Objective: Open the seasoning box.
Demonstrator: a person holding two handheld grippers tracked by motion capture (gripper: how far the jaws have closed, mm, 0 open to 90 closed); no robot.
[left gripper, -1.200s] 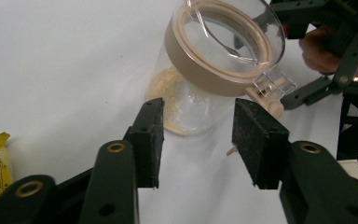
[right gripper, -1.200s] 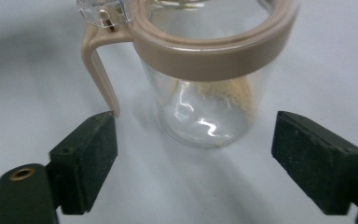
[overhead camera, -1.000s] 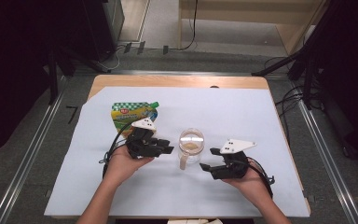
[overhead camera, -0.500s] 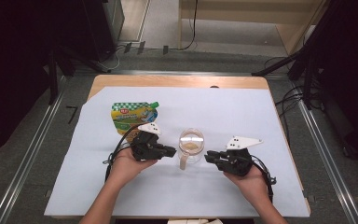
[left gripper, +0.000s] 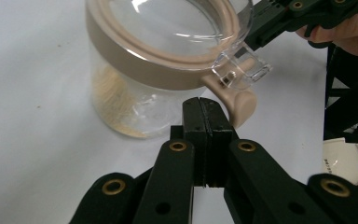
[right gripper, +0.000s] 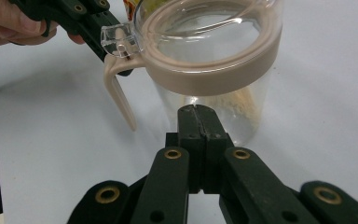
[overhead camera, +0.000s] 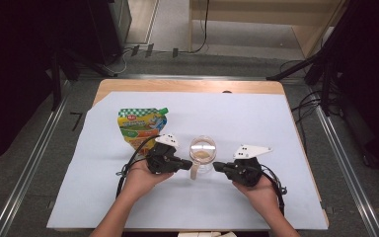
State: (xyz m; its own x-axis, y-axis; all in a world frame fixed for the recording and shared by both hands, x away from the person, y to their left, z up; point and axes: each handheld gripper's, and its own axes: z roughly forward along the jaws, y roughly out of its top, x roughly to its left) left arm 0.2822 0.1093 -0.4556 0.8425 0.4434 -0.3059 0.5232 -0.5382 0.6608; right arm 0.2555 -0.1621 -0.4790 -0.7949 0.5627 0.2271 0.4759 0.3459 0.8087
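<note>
Jar [overhead camera: 203,153]: clear, round, upright on the white-covered desk, just below the centre of the high view. A beige band runs round its rim, under a clear lid [left gripper: 168,23] that sits closed. A clear tab [right gripper: 117,41] juts from the lid's edge, and a beige latch [right gripper: 120,95] hangs down from the band beneath it, standing away from the wall. A thin layer of pale tan grains [right gripper: 242,105] lies at the bottom; the jar is otherwise see-through.
</note>
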